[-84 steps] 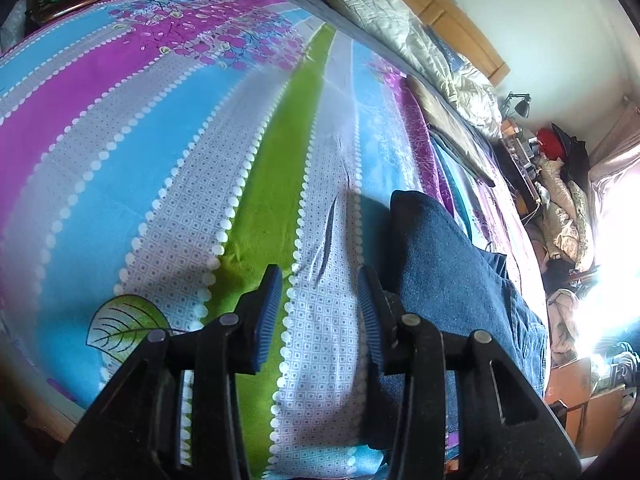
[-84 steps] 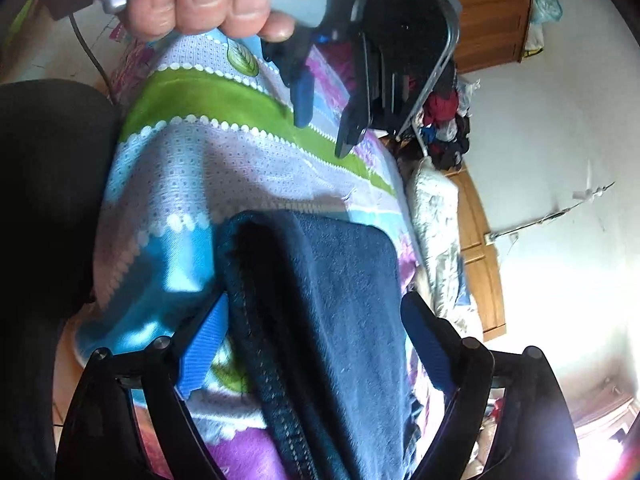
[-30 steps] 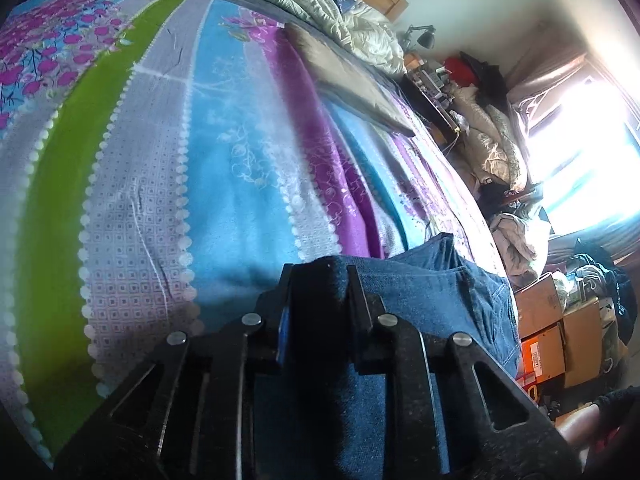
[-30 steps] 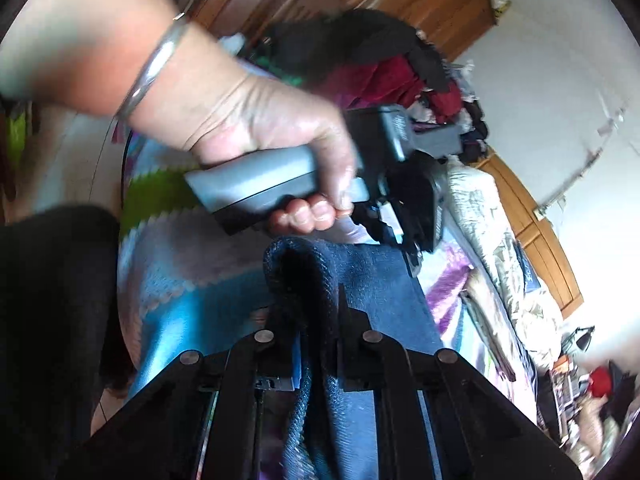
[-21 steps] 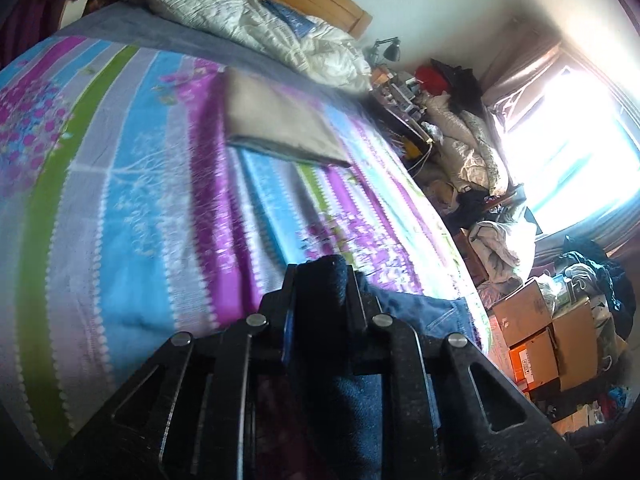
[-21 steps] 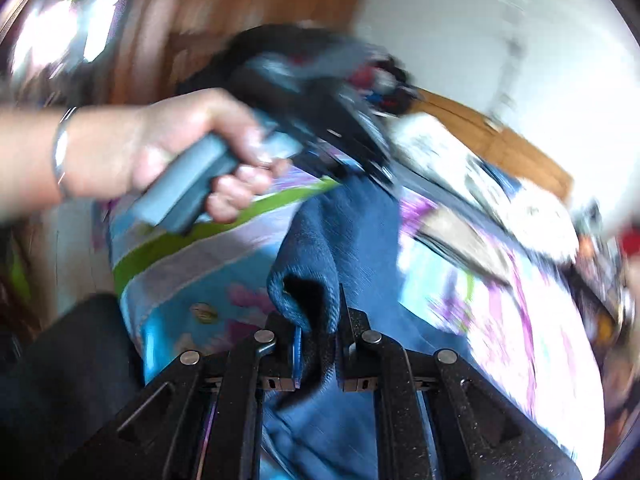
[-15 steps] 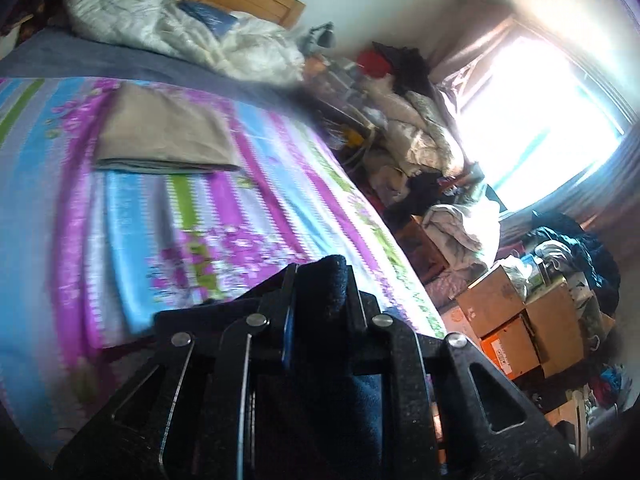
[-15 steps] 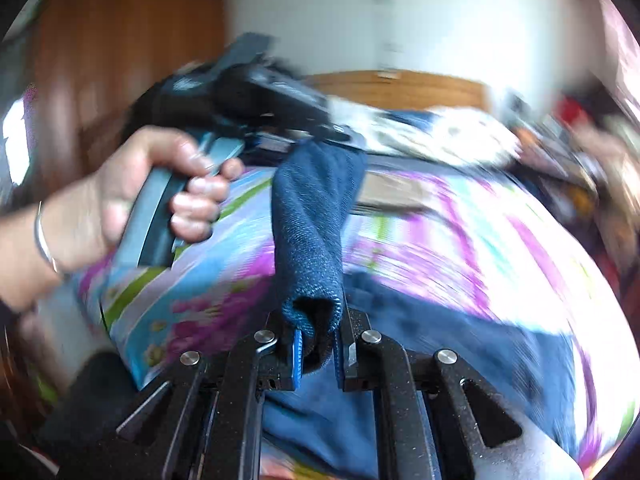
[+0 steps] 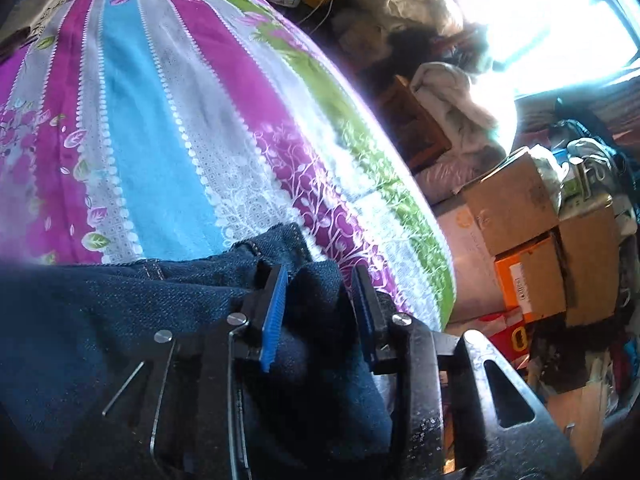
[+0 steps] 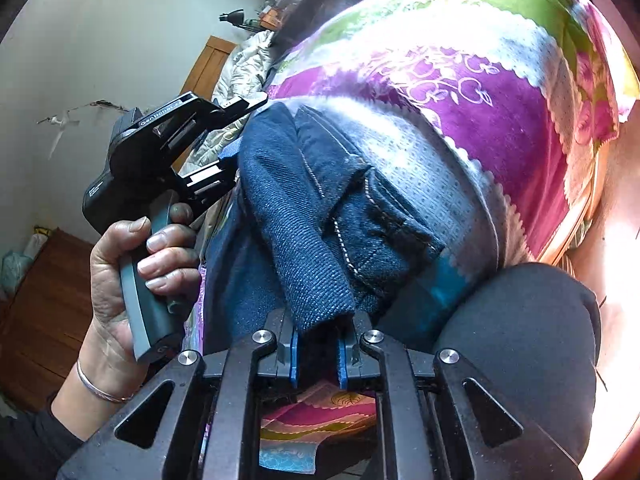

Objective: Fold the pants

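Note:
Dark blue jeans (image 9: 120, 320) lie on the striped bedsheet (image 9: 160, 120) near the bed's edge. My left gripper (image 9: 320, 312) is shut on a folded bulge of denim that fills the space between its blue pads, just above the waistband seam. In the right wrist view, my right gripper (image 10: 318, 354) is shut on the other corner of the same fold of jeans (image 10: 304, 220), which drapes over the waistband and belt loops. A hand (image 10: 132, 272) holds the left gripper (image 10: 230, 152) at the far end of the fold.
Cardboard boxes (image 9: 520, 208), an orange box (image 9: 532, 276) and heaped clothes crowd the floor beyond the bed's edge under a bright window. A dark-clothed leg (image 10: 520, 340) presses against the bedsheet (image 10: 500, 120) at the near side. A wooden headboard (image 10: 208, 64) stands far off.
Both grippers, open around the pant end 2.8 s ago, shut on it, lifted it and carried it across the bed onto the waistband end.

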`<state>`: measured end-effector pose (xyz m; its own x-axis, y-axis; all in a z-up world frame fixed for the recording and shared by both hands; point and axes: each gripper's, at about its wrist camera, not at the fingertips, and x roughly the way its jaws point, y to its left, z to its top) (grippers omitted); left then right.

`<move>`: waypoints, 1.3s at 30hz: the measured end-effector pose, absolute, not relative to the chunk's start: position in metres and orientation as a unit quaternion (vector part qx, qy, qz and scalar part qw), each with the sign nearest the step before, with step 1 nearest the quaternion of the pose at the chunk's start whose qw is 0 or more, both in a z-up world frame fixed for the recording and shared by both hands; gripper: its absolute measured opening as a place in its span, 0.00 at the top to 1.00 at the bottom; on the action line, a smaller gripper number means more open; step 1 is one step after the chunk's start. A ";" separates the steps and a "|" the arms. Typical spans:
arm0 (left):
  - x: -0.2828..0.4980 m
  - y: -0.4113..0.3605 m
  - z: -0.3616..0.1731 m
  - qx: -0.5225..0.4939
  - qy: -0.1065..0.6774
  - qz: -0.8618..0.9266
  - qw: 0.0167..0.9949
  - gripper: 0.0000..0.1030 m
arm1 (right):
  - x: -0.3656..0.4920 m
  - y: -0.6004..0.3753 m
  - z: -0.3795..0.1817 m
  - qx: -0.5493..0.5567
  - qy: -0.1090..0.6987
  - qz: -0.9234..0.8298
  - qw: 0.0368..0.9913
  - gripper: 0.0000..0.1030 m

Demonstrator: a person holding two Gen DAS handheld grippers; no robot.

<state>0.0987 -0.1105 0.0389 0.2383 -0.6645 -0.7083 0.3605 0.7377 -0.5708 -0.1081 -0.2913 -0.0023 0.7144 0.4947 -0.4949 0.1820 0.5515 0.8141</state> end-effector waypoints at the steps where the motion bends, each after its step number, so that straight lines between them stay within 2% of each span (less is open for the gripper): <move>1: 0.101 -0.104 0.045 -0.152 0.518 -0.337 0.771 0.66 | -0.108 -0.294 -0.005 0.475 0.364 0.101 0.795 0.86; 5: 0.101 -0.076 0.079 -0.137 0.479 -0.334 0.800 0.63 | -0.114 -0.304 -0.019 0.543 0.352 0.121 0.753 0.86; 7: 0.100 -0.066 0.090 -0.126 0.459 -0.330 0.815 0.49 | -0.108 -0.309 -0.022 0.548 0.358 0.124 0.746 0.85; 9: 0.093 -0.057 0.090 -0.116 0.443 -0.330 0.825 0.47 | -0.103 -0.308 -0.004 0.497 0.358 0.128 0.780 0.85; 12: 0.088 -0.048 0.064 -0.080 0.447 -0.312 0.835 0.46 | -0.100 -0.318 0.017 0.485 0.342 0.136 0.794 0.85; 15: 0.088 -0.026 0.027 -0.048 0.466 -0.260 0.844 0.46 | -0.090 -0.325 0.001 0.473 0.392 0.115 0.781 0.83; 17: 0.090 -0.001 0.005 -0.069 0.485 -0.238 0.838 0.47 | -0.095 -0.337 -0.007 0.510 0.384 0.129 0.759 0.81; 19: 0.088 0.018 -0.002 -0.108 0.477 -0.239 0.839 0.47 | -0.103 -0.347 0.008 0.487 0.373 0.102 0.783 0.63; 20: 0.088 0.024 -0.003 -0.119 0.472 -0.238 0.841 0.47 | -0.110 -0.353 0.020 0.462 0.364 0.065 0.806 0.47; 21: 0.088 0.025 -0.003 -0.124 0.470 -0.239 0.841 0.47 | -0.117 -0.361 0.032 0.441 0.346 0.031 0.827 0.39; 24: 0.091 0.025 -0.009 -0.131 0.465 -0.245 0.841 0.46 | -0.108 -0.371 0.069 0.382 0.323 0.019 0.866 0.36; 26: 0.089 0.020 -0.013 -0.126 0.456 -0.248 0.845 0.44 | -0.077 -0.359 0.086 0.336 0.338 0.059 0.877 0.29; 27: 0.086 0.018 -0.013 -0.123 0.451 -0.248 0.848 0.42 | -0.058 -0.349 0.091 0.324 0.350 0.083 0.875 0.22; 28: 0.083 0.016 -0.012 -0.118 0.448 -0.246 0.851 0.41 | -0.036 -0.339 0.091 0.311 0.367 0.090 0.872 0.21; 32: 0.077 0.014 -0.005 -0.115 0.451 -0.246 0.850 0.34 | 0.061 -0.308 0.063 0.322 0.433 0.135 0.831 0.24; 33: 0.075 0.014 -0.004 -0.117 0.451 -0.246 0.850 0.34 | 0.079 -0.301 0.048 0.343 0.458 0.166 0.803 0.45; 34: 0.074 0.015 -0.004 -0.120 0.450 -0.246 0.850 0.34 | 0.092 -0.294 0.037 0.344 0.483 0.174 0.786 0.61; 35: 0.073 0.020 -0.002 -0.124 0.451 -0.244 0.850 0.34 | 0.099 -0.286 0.036 0.314 0.488 0.170 0.797 0.65; 36: 0.072 0.026 -0.002 -0.129 0.451 -0.241 0.850 0.34 | 0.099 -0.282 0.047 0.281 0.468 0.191 0.816 0.75; 37: 0.071 0.030 -0.001 -0.136 0.450 -0.239 0.849 0.33 | 0.097 -0.282 0.054 0.270 0.445 0.211 0.828 0.80; 38: 0.070 0.036 0.000 -0.142 0.446 -0.239 0.850 0.33 | 0.099 -0.288 0.045 0.270 0.454 0.201 0.825 0.80; 39: 0.069 0.039 -0.001 -0.143 0.441 -0.238 0.853 0.31 | 0.107 -0.294 0.030 0.281 0.478 0.177 0.813 0.74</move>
<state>0.0689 0.0389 -0.0007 0.4971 -0.5326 -0.6850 0.2804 0.8457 -0.4540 0.1069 -0.2941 0.0300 0.4813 0.5564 -0.6774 -0.0196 0.7794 0.6263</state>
